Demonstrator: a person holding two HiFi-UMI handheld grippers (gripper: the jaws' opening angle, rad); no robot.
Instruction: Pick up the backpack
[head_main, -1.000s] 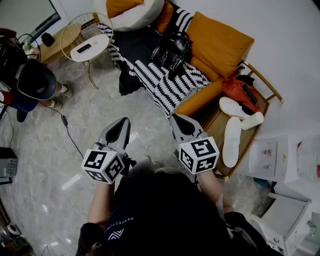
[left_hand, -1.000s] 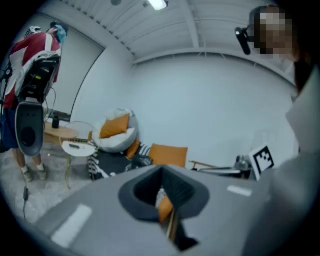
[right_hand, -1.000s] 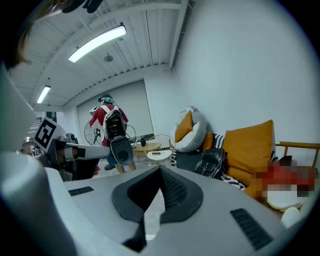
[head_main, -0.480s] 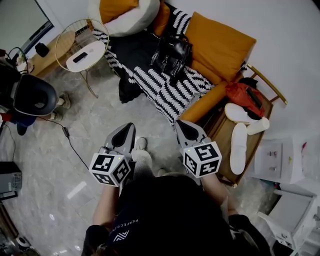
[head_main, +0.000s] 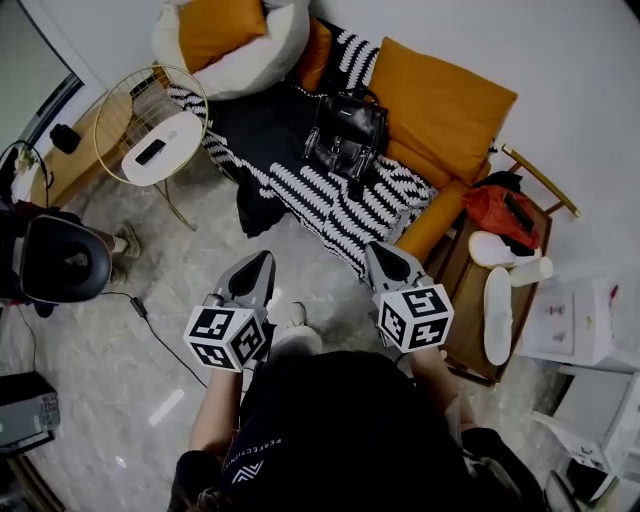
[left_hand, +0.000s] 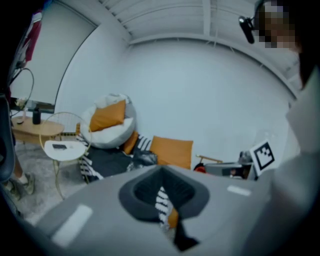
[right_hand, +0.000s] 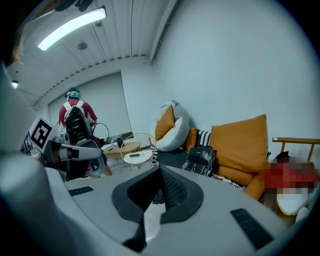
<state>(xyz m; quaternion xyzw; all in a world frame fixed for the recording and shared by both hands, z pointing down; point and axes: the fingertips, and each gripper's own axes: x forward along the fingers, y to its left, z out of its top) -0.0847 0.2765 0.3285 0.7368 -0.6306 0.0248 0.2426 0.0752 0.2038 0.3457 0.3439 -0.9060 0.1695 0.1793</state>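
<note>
A small black backpack (head_main: 345, 133) stands upright on the sofa, on a black-and-white striped blanket (head_main: 340, 200), against an orange cushion (head_main: 440, 105). The right gripper view shows the backpack (right_hand: 200, 161) ahead and to the right. In the left gripper view only a dark part of the backpack (left_hand: 144, 159) shows beside the cushion. My left gripper (head_main: 262, 262) and right gripper (head_main: 380, 252) are both shut and empty, held side by side over the floor, short of the sofa's front edge. Neither touches the backpack.
A round white side table (head_main: 158, 140) with a wire ring stands left of the sofa. A white and orange beanbag (head_main: 230, 40) sits at the sofa's far end. A low wooden stand (head_main: 490, 290) with white slippers and a red bag (head_main: 510, 210) is on the right. A person (right_hand: 76, 125) stands at the left.
Both grippers, still shut, have moved forward toward the sofa together. The backpack now lies closer in the head view.
</note>
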